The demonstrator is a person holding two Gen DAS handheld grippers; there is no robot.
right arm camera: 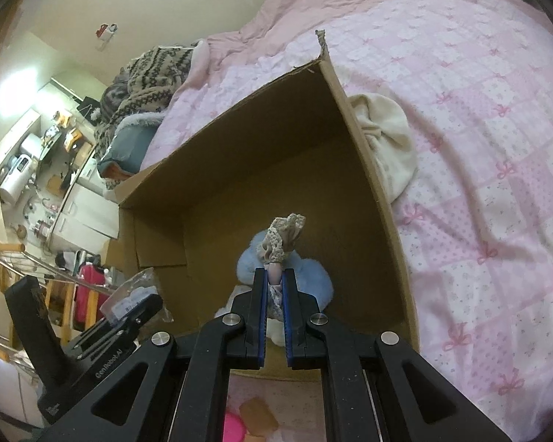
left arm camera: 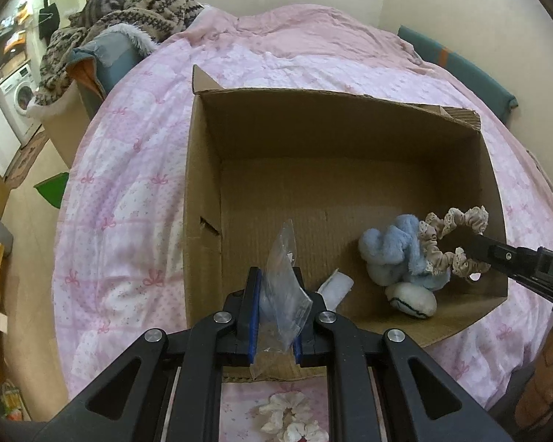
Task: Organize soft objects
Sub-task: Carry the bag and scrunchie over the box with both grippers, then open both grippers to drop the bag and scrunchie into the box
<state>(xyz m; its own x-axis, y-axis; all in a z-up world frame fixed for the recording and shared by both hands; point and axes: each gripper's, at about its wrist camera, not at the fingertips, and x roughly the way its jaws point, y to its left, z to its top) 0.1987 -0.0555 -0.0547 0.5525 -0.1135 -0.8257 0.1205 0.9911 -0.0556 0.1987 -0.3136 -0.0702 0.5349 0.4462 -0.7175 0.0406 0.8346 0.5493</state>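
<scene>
Left tongs (left arm camera: 276,280) clenched on a clear plastic bag (left arm camera: 282,276), pinched betw. the blue pads; bag sticks up past the tips and hangs crumpled below them. They hover over the near-left part of an open cardboard box (left arm camera: 202,169) that sits on a bed w/ a pink bow-print quilt (left arm camera: 129,184). Just right of the bag, on the box floor, a small white fabric piece (left arm camera: 337,285). Further right, in the box's near-right corner, a fluffy blue soft item (left arm camera: 390,254) lies on the floor, a white pouch w/ a dark seam (left arm camera: 411,300) touching its near side. Right tongs (right arm camera: 275,276) come in from the right over the box wall, clenched on a beige lace-trimmed scrunchie (left arm camera: 457,239); scrunchie loop hangs off the tips, over and against the blue item, whether resting on it or just brushing, can't tell. In right wrist view the scrunchie is squeezed flat betw. the pads and bunches up beyond them.

Outside the box: white frilly scrunchie (left arm camera: 291,420) on the quilt at the near edge; cream cloth bundle (right arm camera: 383,147) on the quilt just beside the box's right wall. Patterned knit blanket (left arm camera: 129,11) piled at far left of the bed.
</scene>
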